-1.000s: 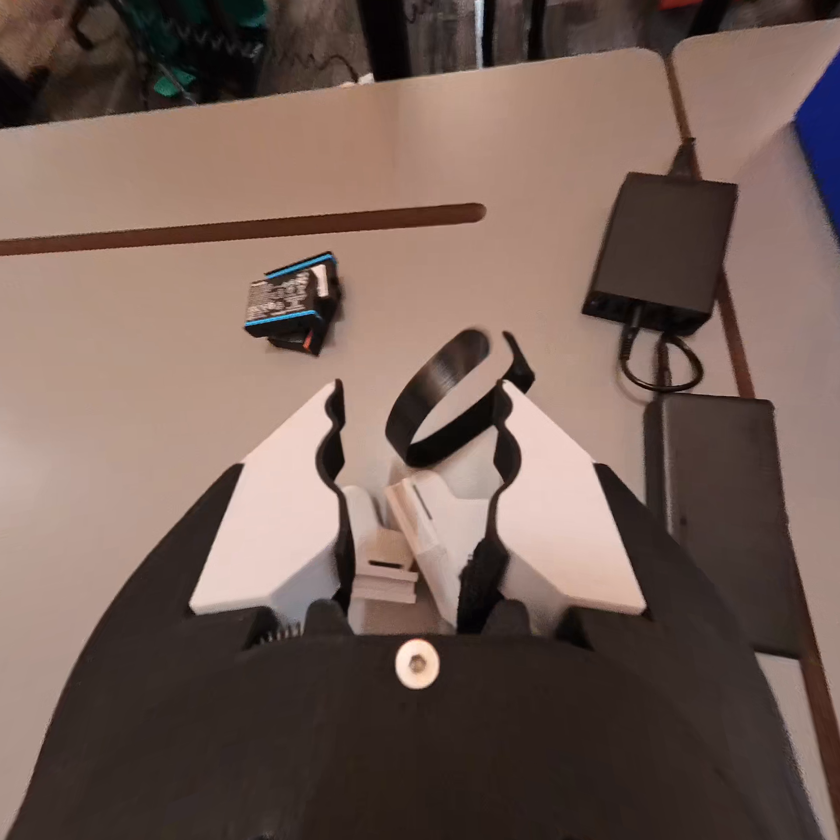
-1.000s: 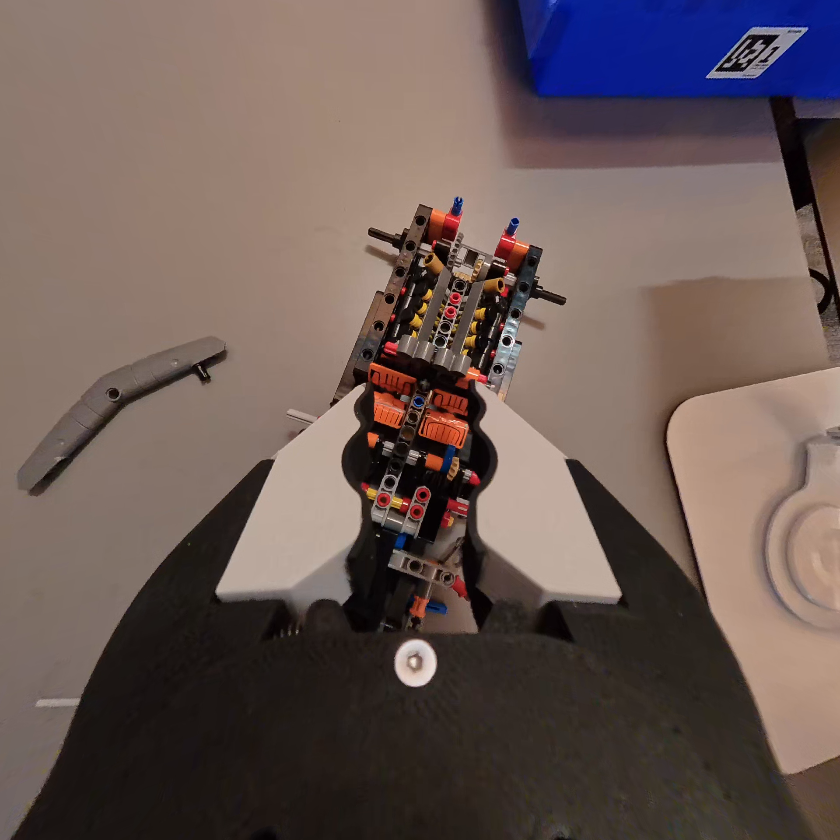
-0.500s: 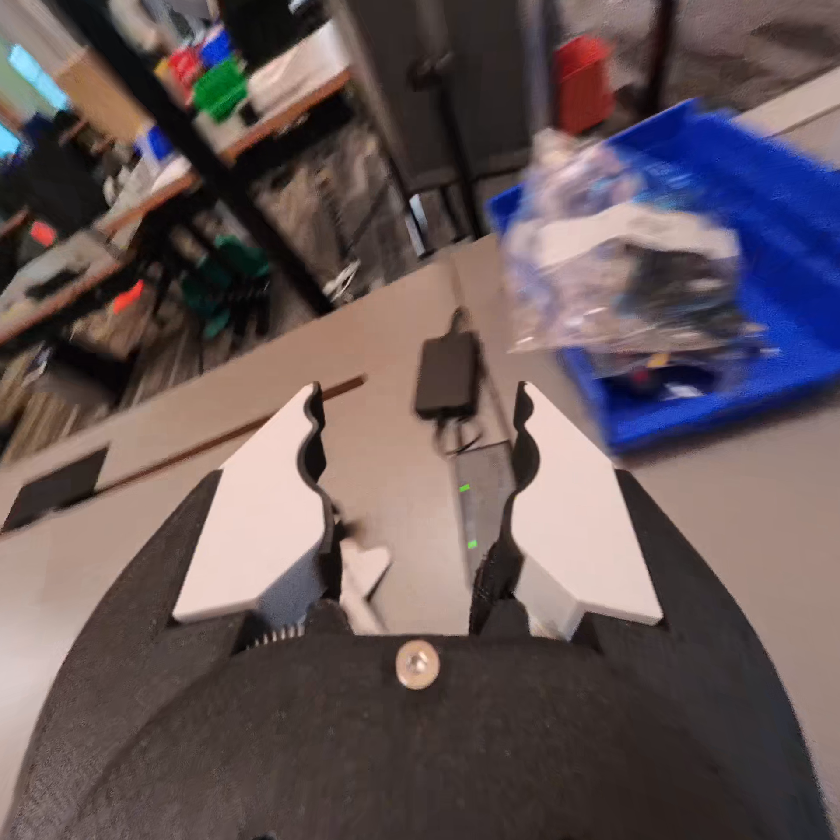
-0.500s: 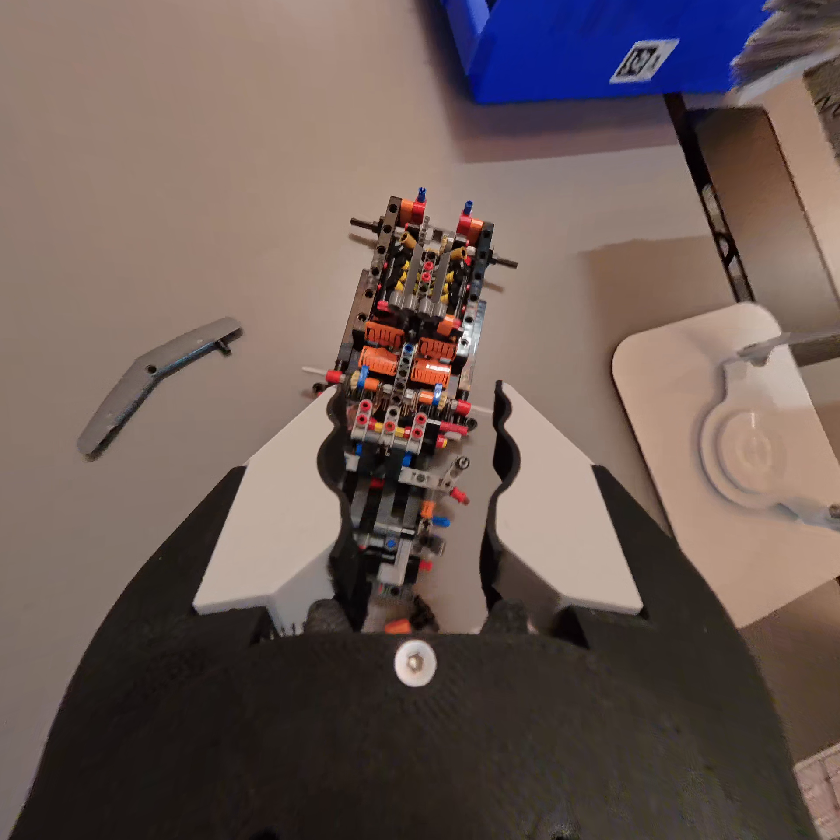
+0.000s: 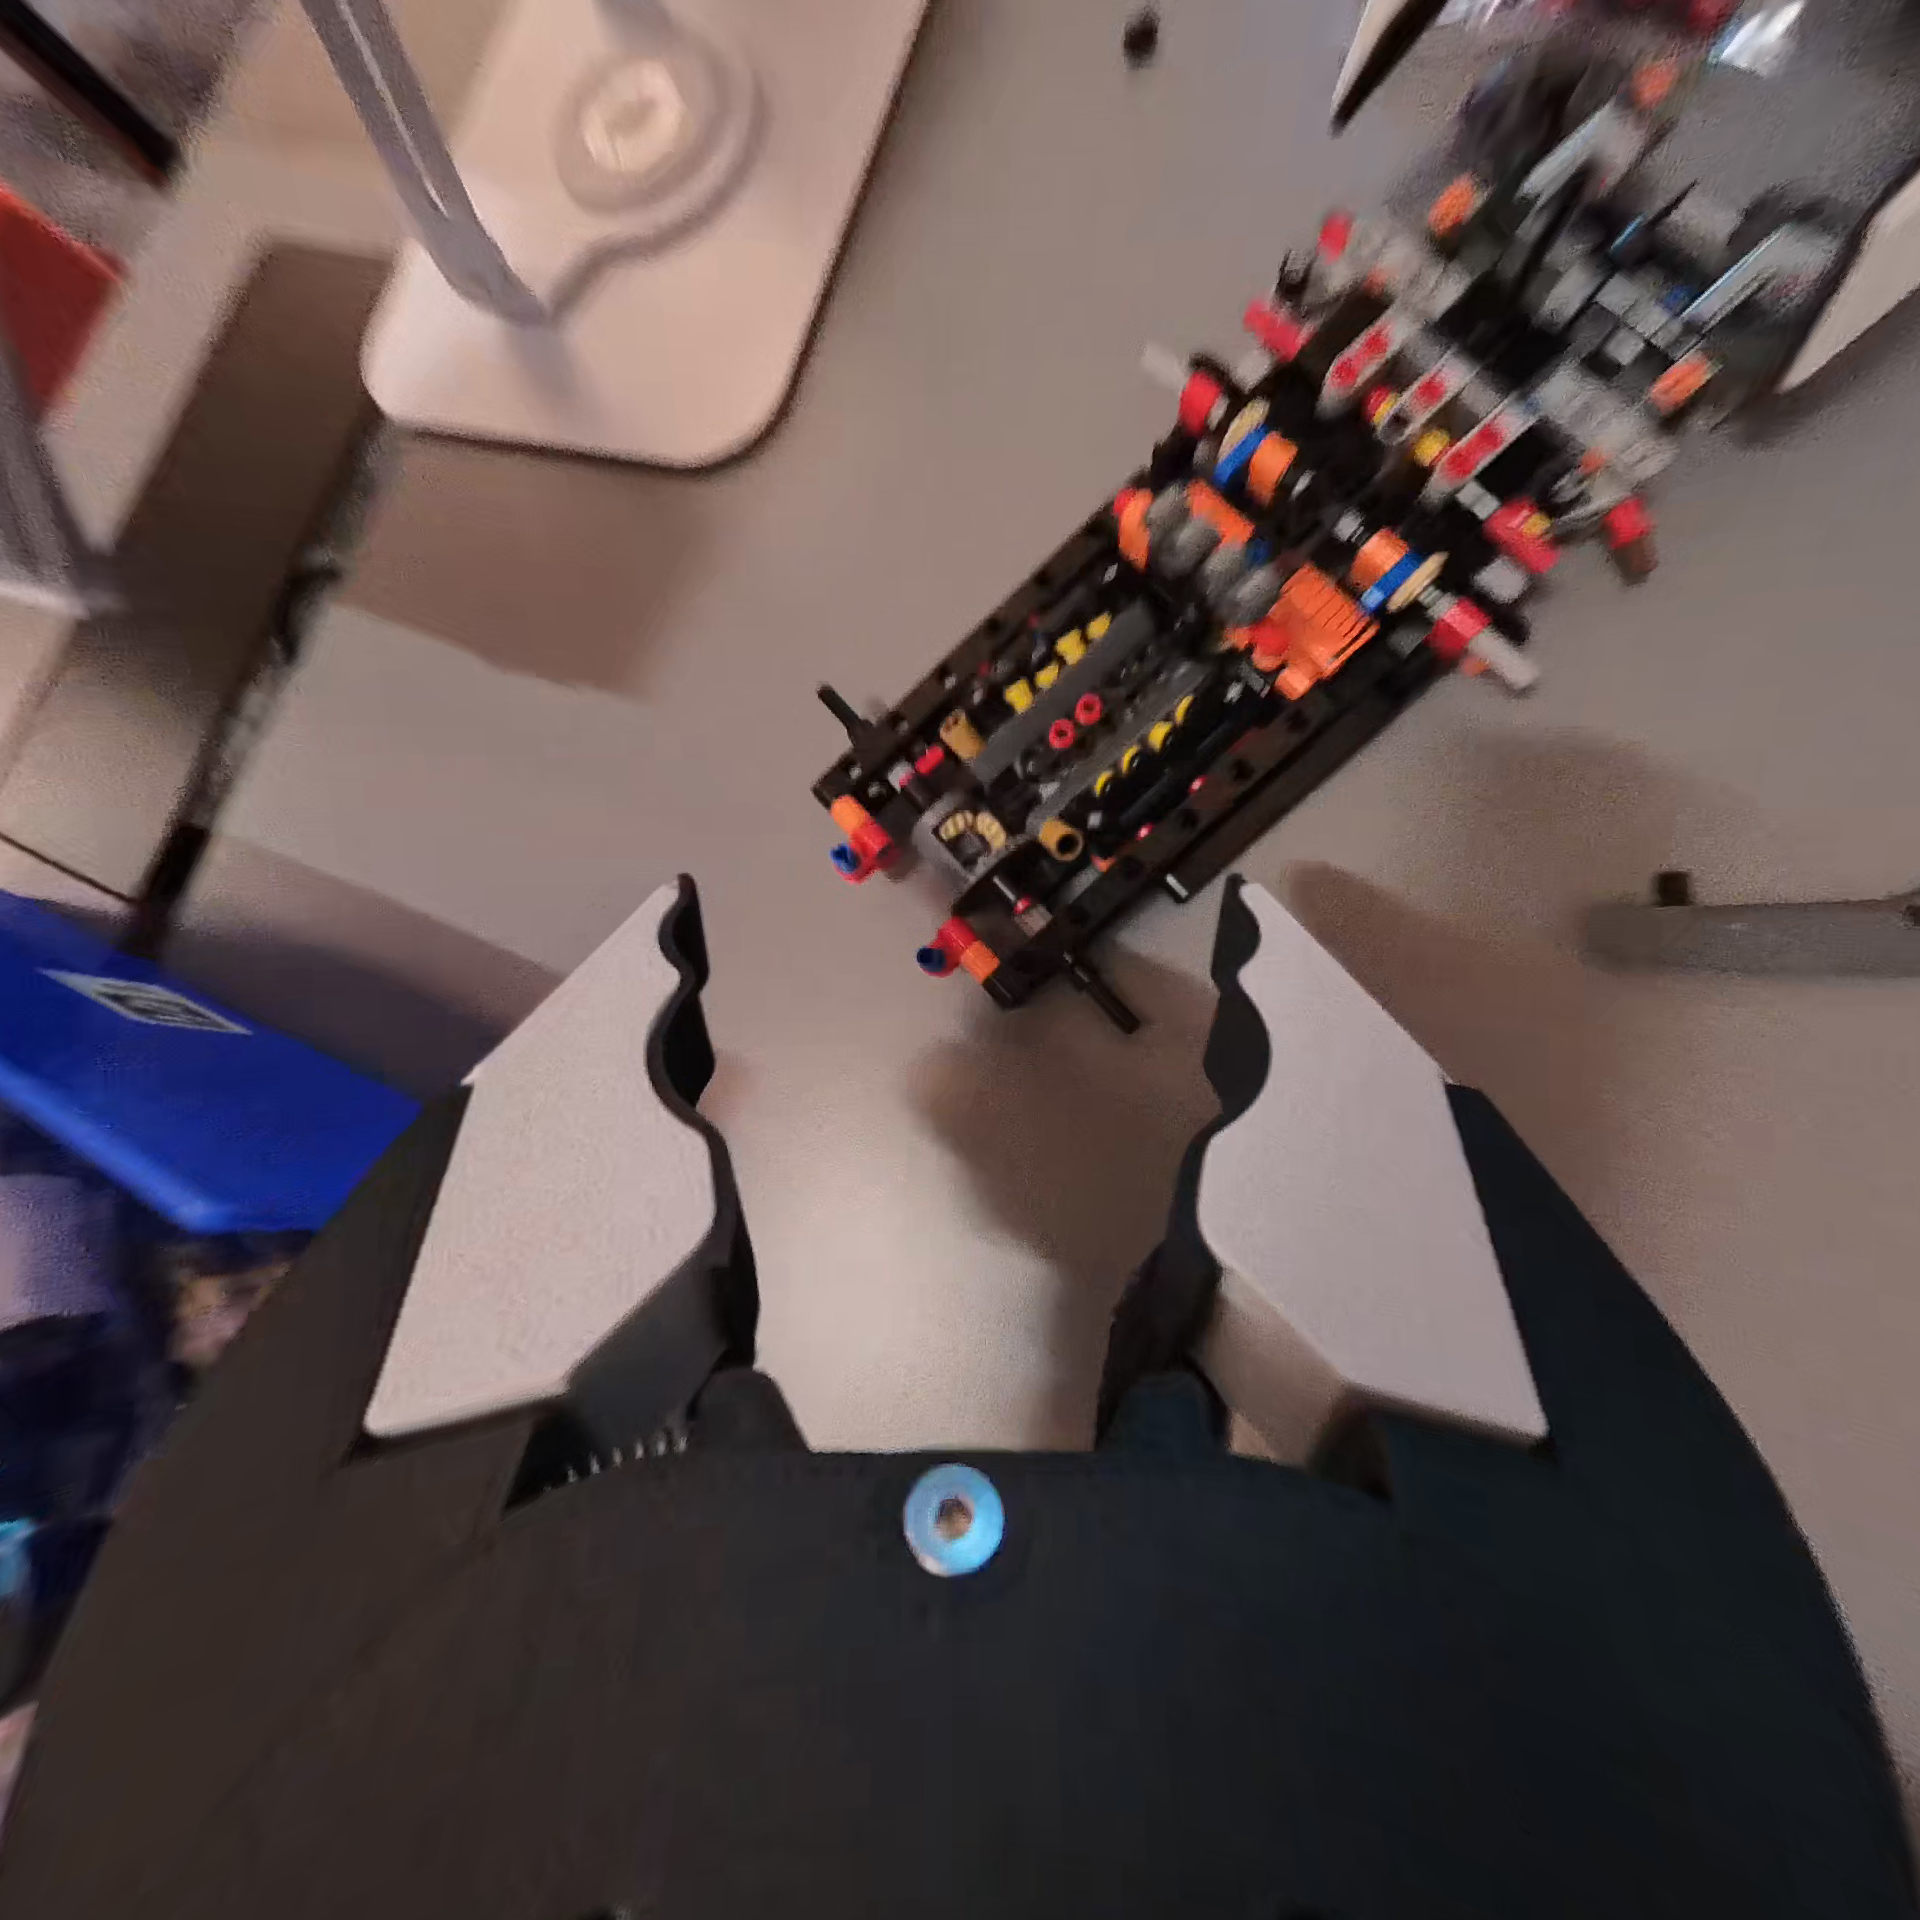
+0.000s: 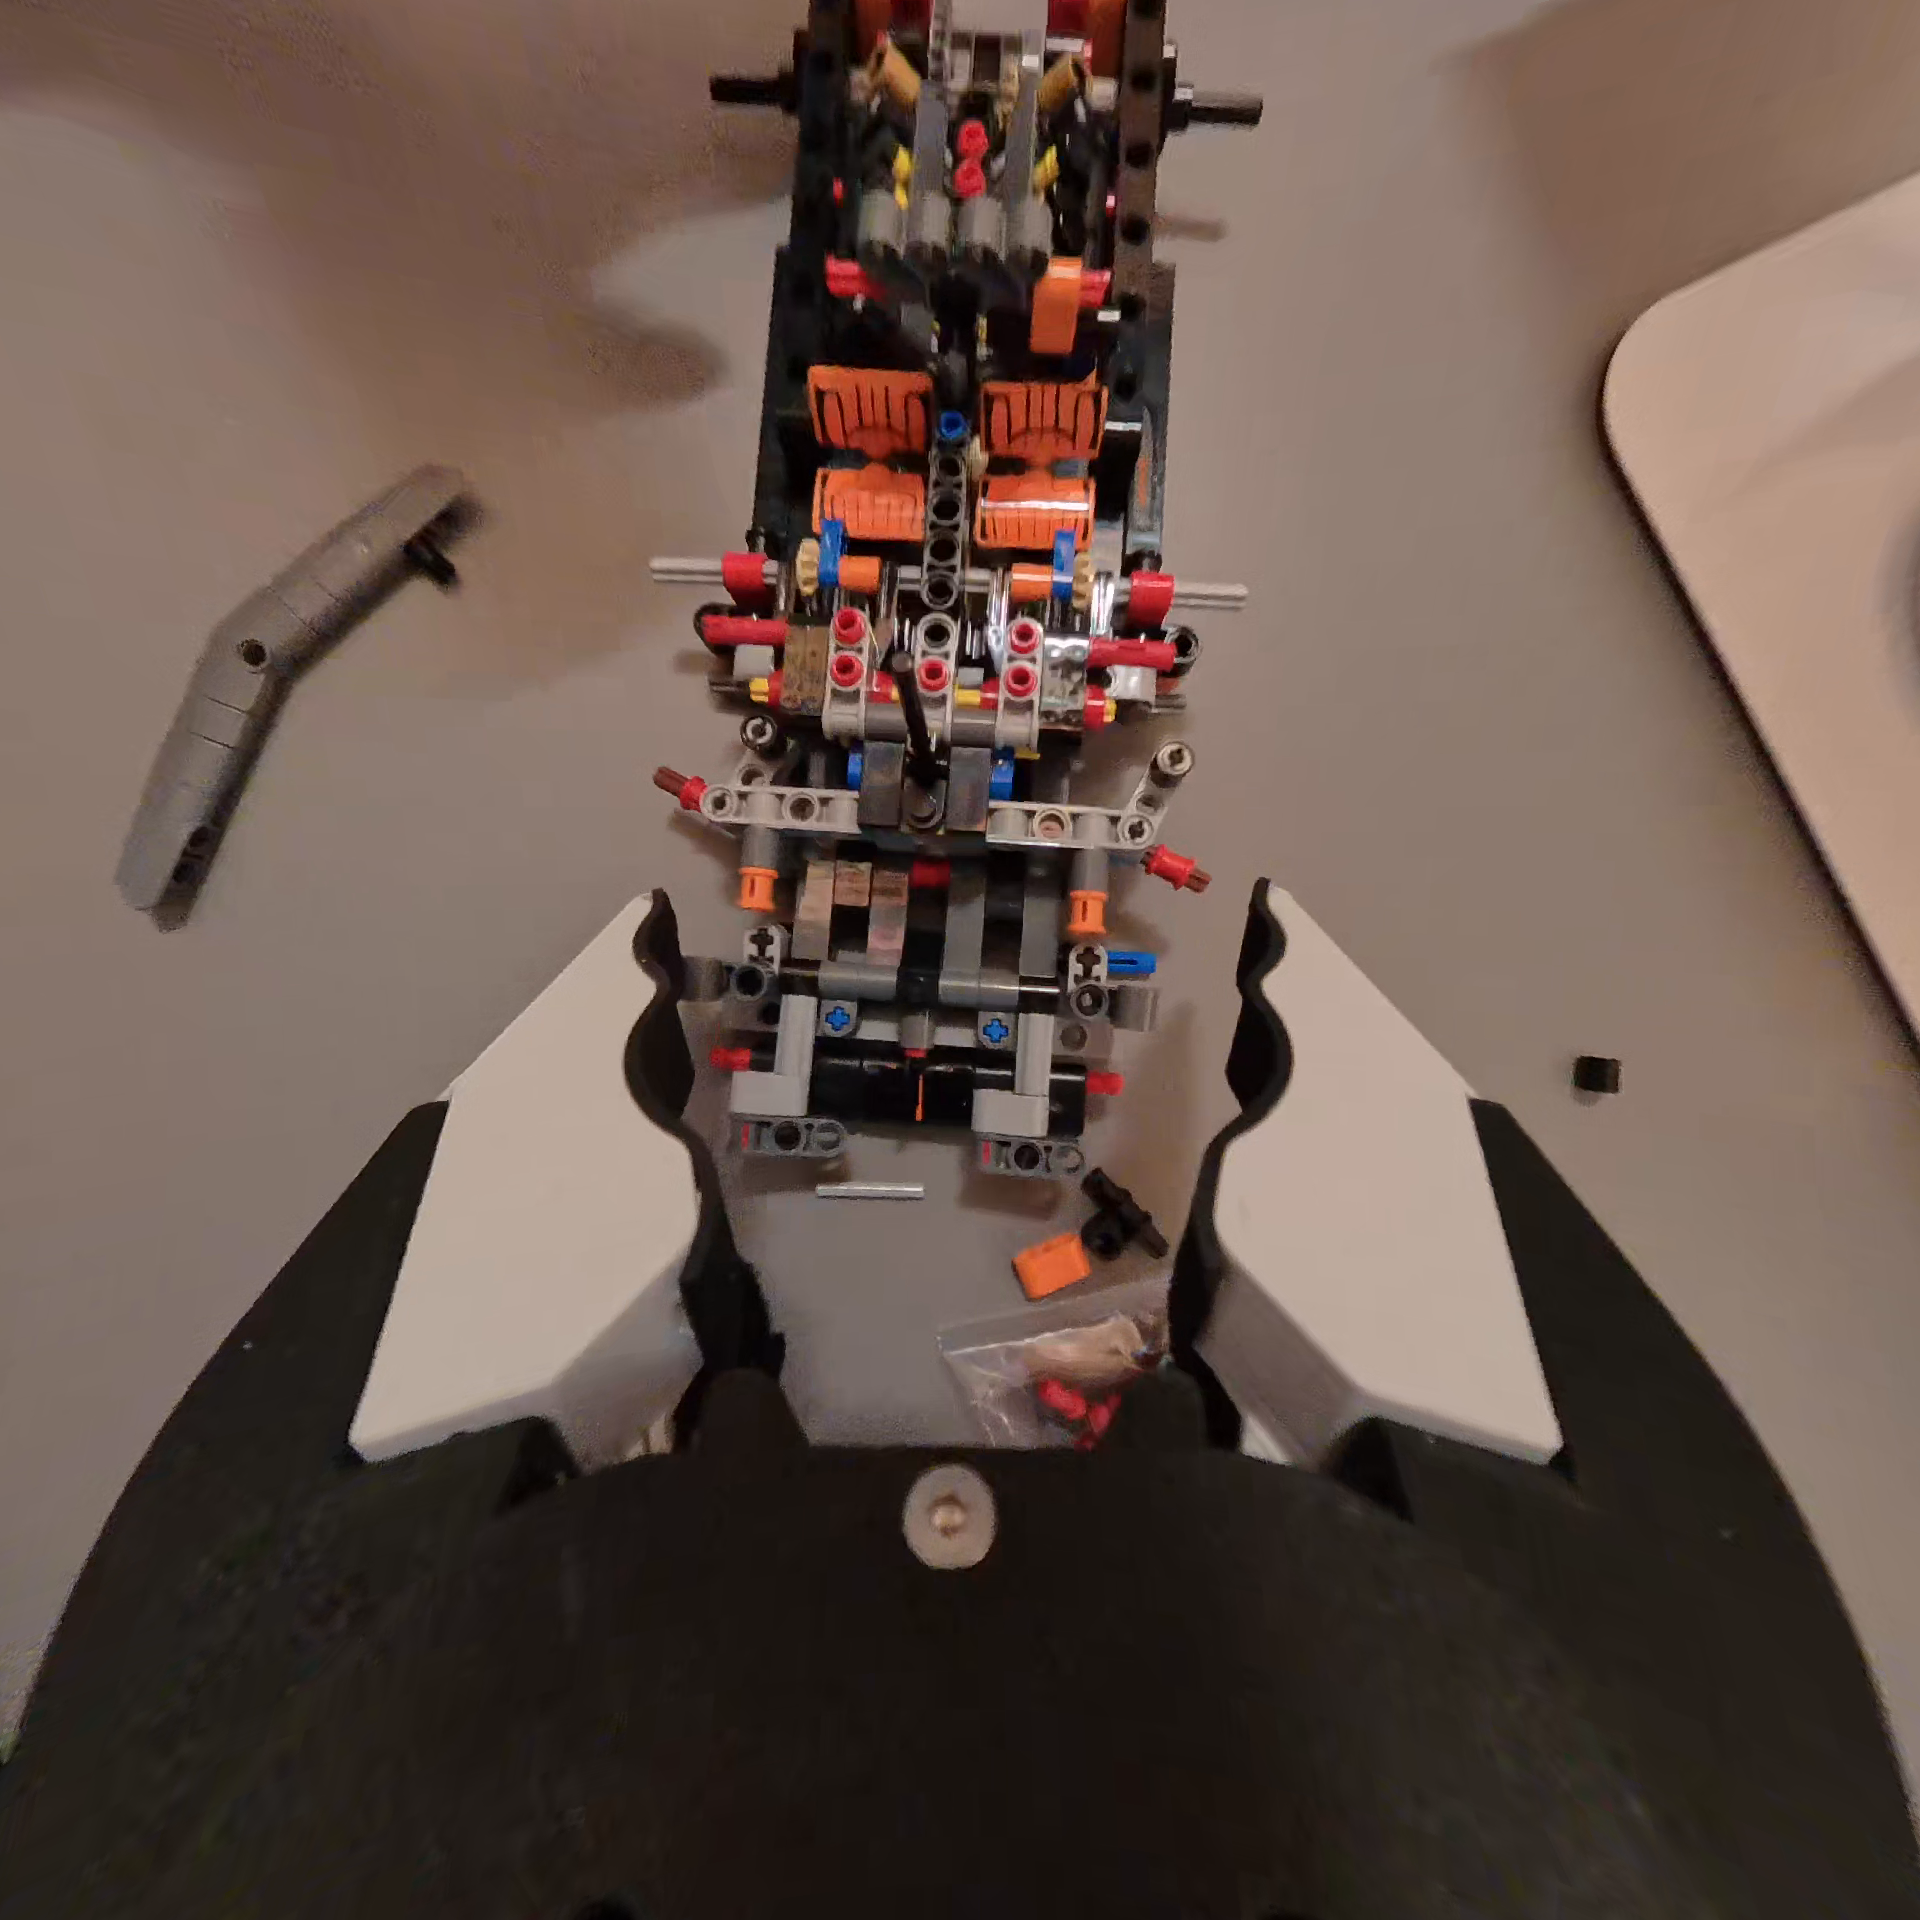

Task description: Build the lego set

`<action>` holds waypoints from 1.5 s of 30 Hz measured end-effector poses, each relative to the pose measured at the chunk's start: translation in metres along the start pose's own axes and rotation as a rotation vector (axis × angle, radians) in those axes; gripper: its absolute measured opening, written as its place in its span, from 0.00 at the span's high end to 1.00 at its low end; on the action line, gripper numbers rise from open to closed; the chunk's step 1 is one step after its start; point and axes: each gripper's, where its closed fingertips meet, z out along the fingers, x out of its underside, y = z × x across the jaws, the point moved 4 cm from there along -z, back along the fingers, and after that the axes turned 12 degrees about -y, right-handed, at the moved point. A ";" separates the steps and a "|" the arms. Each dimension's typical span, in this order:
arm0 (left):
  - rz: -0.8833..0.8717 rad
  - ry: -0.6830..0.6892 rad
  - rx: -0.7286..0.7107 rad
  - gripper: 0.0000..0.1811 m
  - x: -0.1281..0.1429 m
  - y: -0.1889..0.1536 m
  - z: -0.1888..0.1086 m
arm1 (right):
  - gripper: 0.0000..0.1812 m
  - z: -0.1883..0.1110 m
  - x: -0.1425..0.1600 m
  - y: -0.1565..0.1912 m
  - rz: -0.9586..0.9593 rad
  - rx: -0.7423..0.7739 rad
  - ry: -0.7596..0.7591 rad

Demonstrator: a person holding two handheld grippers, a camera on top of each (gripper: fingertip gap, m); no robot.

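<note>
A long lego car chassis (image 6: 961,582) in black, grey, orange and red lies flat on the beige table. My right gripper (image 6: 956,904) is open, with the chassis's near end between its fingers and not gripped. In the left wrist view the chassis (image 5: 1226,665) lies ahead and to the right, seen from its other end. My left gripper (image 5: 956,904) is open and empty, just short of that end. The right gripper's white fingers (image 5: 1849,281) show blurred at the far end of the chassis. A bent grey lego beam (image 6: 270,675) lies left of the chassis.
Loose parts lie by the chassis's near end: an orange piece (image 6: 1051,1265), a black connector (image 6: 1122,1210), a thin grey axle (image 6: 871,1192), a small clear bag of parts (image 6: 1060,1371) and a black bit (image 6: 1595,1073). A blue bin (image 5: 177,1081) and a white stand base (image 5: 623,260) are nearby. To reach the black connector (image 6: 1122,1210) in a straight line is about 8 cm for my right fingers, about 25 cm for my left.
My right gripper opened, let go of the chassis and drew back toward its near end. My left gripper swung from the far table and the black strap round to face the chassis.
</note>
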 end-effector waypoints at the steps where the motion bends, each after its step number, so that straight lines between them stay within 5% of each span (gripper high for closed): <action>1: -0.017 0.037 0.000 0.47 0.010 0.001 0.009 | 0.42 0.003 0.004 0.000 0.006 -0.005 0.006; 9: -0.144 0.007 0.067 0.58 0.027 -0.008 0.035 | 0.42 0.018 0.009 0.000 0.008 -0.015 0.032; 13: -0.195 -0.021 0.087 0.65 0.029 -0.016 0.042 | 0.33 0.020 0.018 -0.003 0.039 0.013 0.072; 22: -0.194 -0.025 0.079 0.69 0.031 -0.029 0.047 | 0.50 -0.002 0.035 0.003 0.062 0.044 0.090; 39: -0.320 -0.040 -0.064 0.69 0.041 -0.044 0.025 | 0.50 0.014 0.024 -0.008 -0.050 -0.177 0.079; 45: -0.312 -0.042 -0.154 0.58 0.040 -0.042 0.006 | 0.48 -0.020 0.012 -0.013 -0.081 -0.125 -0.008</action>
